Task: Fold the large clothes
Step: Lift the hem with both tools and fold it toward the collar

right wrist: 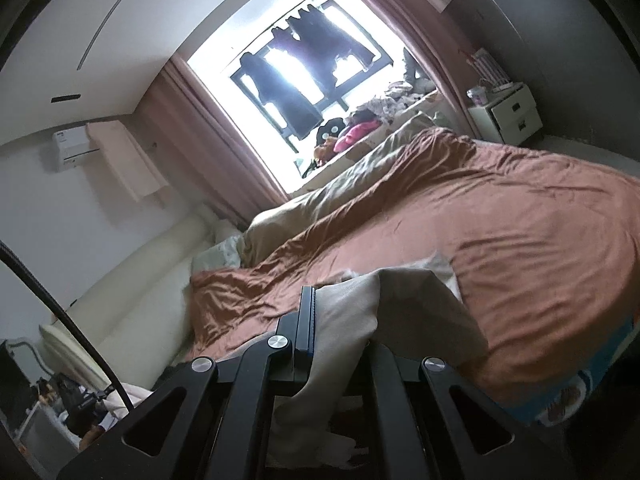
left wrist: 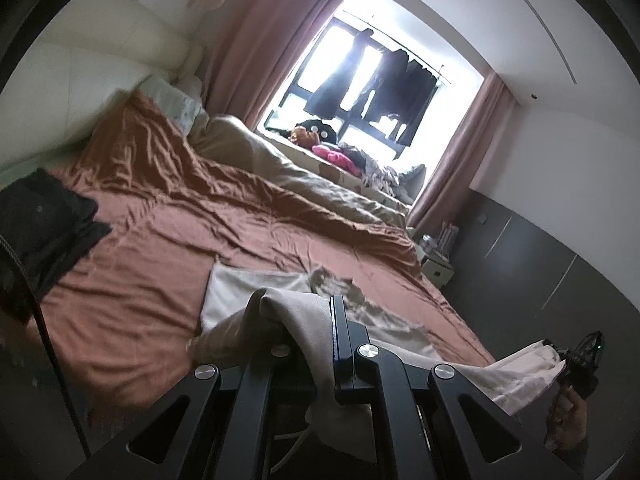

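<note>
A large beige garment (left wrist: 256, 292) lies partly on the rust-brown bedsheet (left wrist: 168, 216), one edge lifted off it. My left gripper (left wrist: 304, 312) is shut on a fold of that cloth, which drapes over its fingers (left wrist: 338, 328). The same cloth stretches to the lower right, where my right gripper (left wrist: 576, 364) holds another part in a hand. In the right wrist view the right gripper (right wrist: 320, 308) is shut on the beige garment (right wrist: 400, 320), which hangs over and hides one finger. The bedsheet (right wrist: 500, 232) lies beyond.
A pile of dark clothes (left wrist: 44, 224) sits on the bed's left side. A beige duvet (left wrist: 288, 168) is bunched along the window side, with toys and clothes (left wrist: 336, 152) on the sill. A white nightstand (right wrist: 508, 112) stands past the bed's far corner. A dark cable (right wrist: 76, 328) crosses at left.
</note>
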The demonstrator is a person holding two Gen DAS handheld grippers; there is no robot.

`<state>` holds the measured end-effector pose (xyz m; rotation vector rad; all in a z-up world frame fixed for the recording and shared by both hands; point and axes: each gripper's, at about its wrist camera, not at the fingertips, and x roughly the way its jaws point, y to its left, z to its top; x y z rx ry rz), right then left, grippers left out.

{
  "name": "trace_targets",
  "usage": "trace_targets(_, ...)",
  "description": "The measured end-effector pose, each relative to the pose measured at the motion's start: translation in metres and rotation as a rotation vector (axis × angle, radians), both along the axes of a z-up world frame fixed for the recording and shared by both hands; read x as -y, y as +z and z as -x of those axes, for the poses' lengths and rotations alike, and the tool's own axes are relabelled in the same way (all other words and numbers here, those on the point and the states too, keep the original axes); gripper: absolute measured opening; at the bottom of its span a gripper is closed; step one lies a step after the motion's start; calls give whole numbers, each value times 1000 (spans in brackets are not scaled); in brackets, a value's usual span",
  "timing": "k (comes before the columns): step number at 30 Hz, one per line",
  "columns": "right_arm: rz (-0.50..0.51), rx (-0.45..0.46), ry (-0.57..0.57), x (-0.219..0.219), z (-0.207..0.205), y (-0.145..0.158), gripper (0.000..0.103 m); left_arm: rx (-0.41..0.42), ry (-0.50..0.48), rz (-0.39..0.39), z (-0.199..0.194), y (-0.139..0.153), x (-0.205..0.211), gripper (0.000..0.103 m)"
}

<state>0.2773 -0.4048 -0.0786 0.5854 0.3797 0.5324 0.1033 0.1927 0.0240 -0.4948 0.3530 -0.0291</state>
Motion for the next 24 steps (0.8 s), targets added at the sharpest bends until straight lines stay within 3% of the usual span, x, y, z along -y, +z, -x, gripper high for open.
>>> trace_targets(5, -1, -6, -13, -22, -57, 3, 0, 1, 13, -18, -53, 17, -9, 5)
trace_targets(12, 32, -32, -54, -55, -118, -7, 0, -32, 17, -40, -122, 20, -24, 5)
trace_targets(17, 46, -64, -74, -75, -148, -14, 0, -81, 15, -45, -174, 3, -35, 5)
trace_targets(24, 120, -117, -81, -112, -192, -25, 0, -174, 21, -16, -238, -46, -57, 5)
